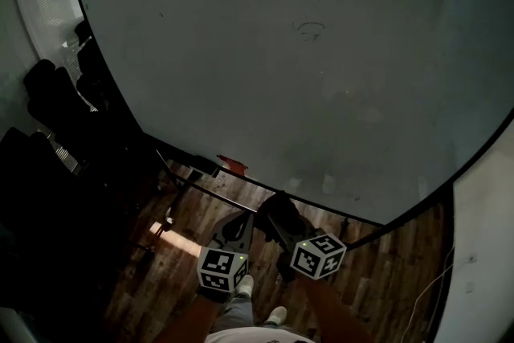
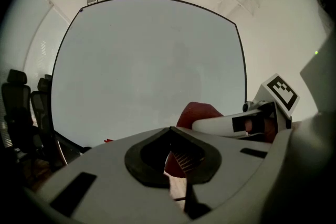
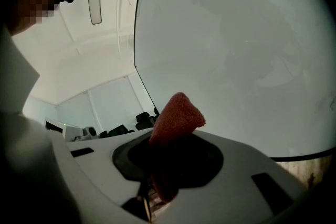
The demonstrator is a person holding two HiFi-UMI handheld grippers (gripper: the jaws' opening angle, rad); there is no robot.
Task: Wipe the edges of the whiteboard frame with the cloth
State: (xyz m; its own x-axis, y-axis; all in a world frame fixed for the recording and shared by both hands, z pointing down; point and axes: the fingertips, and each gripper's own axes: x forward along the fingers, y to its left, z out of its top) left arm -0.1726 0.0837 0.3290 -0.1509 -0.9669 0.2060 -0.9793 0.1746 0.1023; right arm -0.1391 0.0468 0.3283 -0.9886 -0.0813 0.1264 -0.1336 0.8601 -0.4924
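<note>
The whiteboard [image 1: 305, 52] fills most of the head view, its thin black frame [image 1: 265, 187] running along the lower edge just ahead of both grippers. My right gripper [image 1: 275, 217] is shut on a red cloth [image 3: 176, 117], which sticks up from between its jaws. It is held below the frame's lower edge, apart from it. My left gripper [image 1: 239, 222] is beside it on the left, jaws together and holding nothing. In the left gripper view, the right gripper [image 2: 236, 123] and the cloth [image 2: 197, 112] show in front of the board [image 2: 147, 71].
Dark office chairs [image 1: 48, 100] crowd the left side by the board's left edge. A small red object [image 1: 233, 165] sits at the frame's lower edge. A wooden floor [image 1: 385, 269] lies below, with the board's stand bar [image 1: 217, 193] and my shoes [image 1: 277, 316].
</note>
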